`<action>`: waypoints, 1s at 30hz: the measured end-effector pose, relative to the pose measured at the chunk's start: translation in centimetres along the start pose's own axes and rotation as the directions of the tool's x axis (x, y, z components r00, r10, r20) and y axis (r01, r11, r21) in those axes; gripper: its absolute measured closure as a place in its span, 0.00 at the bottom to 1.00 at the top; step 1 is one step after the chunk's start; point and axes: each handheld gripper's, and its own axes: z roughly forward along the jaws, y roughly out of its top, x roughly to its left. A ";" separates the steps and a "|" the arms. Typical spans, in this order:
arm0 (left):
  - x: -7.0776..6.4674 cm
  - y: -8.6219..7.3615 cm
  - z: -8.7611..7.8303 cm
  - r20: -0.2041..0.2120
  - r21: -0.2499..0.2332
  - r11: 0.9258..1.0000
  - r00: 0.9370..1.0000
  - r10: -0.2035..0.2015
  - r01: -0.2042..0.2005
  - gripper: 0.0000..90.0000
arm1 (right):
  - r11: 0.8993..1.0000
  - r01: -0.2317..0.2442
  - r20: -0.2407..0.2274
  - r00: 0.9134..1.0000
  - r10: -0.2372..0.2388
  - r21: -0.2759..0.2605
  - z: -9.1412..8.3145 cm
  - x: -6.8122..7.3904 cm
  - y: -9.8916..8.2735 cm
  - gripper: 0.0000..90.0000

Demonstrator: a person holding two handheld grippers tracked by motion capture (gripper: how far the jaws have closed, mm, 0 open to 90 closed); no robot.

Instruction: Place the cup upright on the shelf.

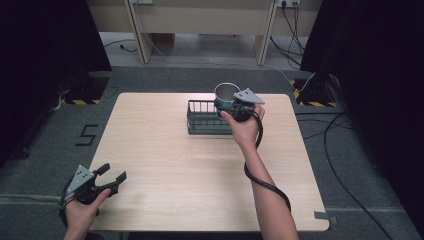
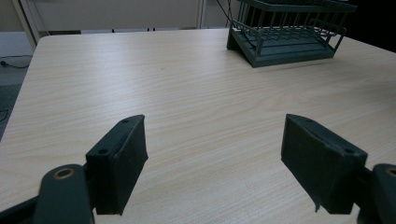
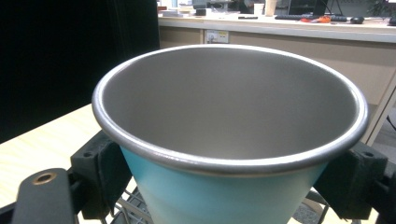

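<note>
Cup [image 3: 229, 140] (teal, steel-lined) | clamped in right gripper [image 3: 229, 186] above rack [image 1: 207, 117] | left gripper [image 2: 215, 163] apart

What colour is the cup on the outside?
The cup is light blue-turquoise outside, with a silvery metal rim and inside. The right gripper view shows it best.

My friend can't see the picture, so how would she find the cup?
Look at the pale wooden table and go to its far side, where a dark wire rack sits. At the rack's right end the right claw grips the cup. It is the only round thing there: turquoise outside, shiny steel inside.
</note>
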 end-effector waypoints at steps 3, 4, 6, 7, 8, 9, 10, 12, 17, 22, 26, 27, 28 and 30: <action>0.0 0.0 0.0 0.000 -0.001 1.000 1.000 -0.001 0.001 0.24 | 1.000 -0.006 0.005 1.000 0.006 0.004 0.5 0.0 -0.1 0.18; 0.0 0.0 0.0 0.000 -0.001 1.000 1.000 -0.001 0.001 0.24 | 1.000 -0.005 0.004 1.000 0.005 0.004 0.6 0.0 -0.1 0.18; 0.0 0.0 0.0 0.000 -0.001 1.000 1.000 -0.001 0.001 0.24 | 1.000 -0.010 0.005 1.000 0.010 0.006 0.7 0.0 -0.1 0.18; 0.0 0.0 0.0 0.001 -0.001 1.000 1.000 -0.001 0.001 0.24 | 1.000 -0.009 0.004 1.000 0.009 0.006 0.9 0.0 0.0 0.18; 0.0 0.0 0.0 0.001 -0.001 1.000 1.000 -0.002 0.002 0.24 | 1.000 -0.011 0.004 1.000 0.011 0.007 1.0 0.0 0.0 0.18; 0.0 0.0 0.0 0.002 -0.001 1.000 1.000 -0.001 0.001 0.24 | 1.000 -0.013 0.005 1.000 0.013 0.006 1.1 0.0 0.0 0.18; 0.0 0.0 0.0 0.002 0.000 1.000 1.000 -0.002 0.002 0.24 | 1.000 -0.013 0.005 1.000 0.013 0.006 1.1 0.0 0.0 0.18; 0.0 0.0 0.0 0.002 0.000 1.000 1.000 -0.002 0.002 0.24 | 1.000 -0.017 0.007 1.000 0.017 0.005 1.3 -0.1 0.1 0.18; 0.0 0.0 0.0 0.001 0.000 1.000 1.000 -0.001 0.001 0.24 | 1.000 -0.020 0.011 1.000 0.020 0.005 1.7 -0.1 0.3 0.18; 0.0 0.0 0.0 0.001 0.001 1.000 1.000 -0.002 0.002 0.24 | 1.000 -0.022 0.015 1.000 0.022 0.012 2.3 0.0 0.4 0.18; 0.0 0.0 0.0 0.002 -0.001 1.000 1.000 -0.004 0.004 0.24 | 1.000 -0.022 0.015 1.000 0.021 0.017 2.7 0.2 0.1 0.18; 0.0 0.0 0.0 0.003 0.000 1.000 1.000 -0.003 0.003 0.24 | 1.000 -0.022 0.016 1.000 0.022 0.021 2.8 0.2 0.1 0.18; 0.0 0.0 0.0 0.003 -0.001 1.000 1.000 -0.003 0.003 0.24 | 1.000 -0.022 0.017 1.000 0.021 0.022 2.9 0.2 0.1 0.18; 0.0 0.0 0.0 0.003 -0.001 1.000 1.000 -0.003 0.003 0.24 | 0.999 -0.024 0.020 1.000 0.024 0.024 3.0 0.1 0.0 0.18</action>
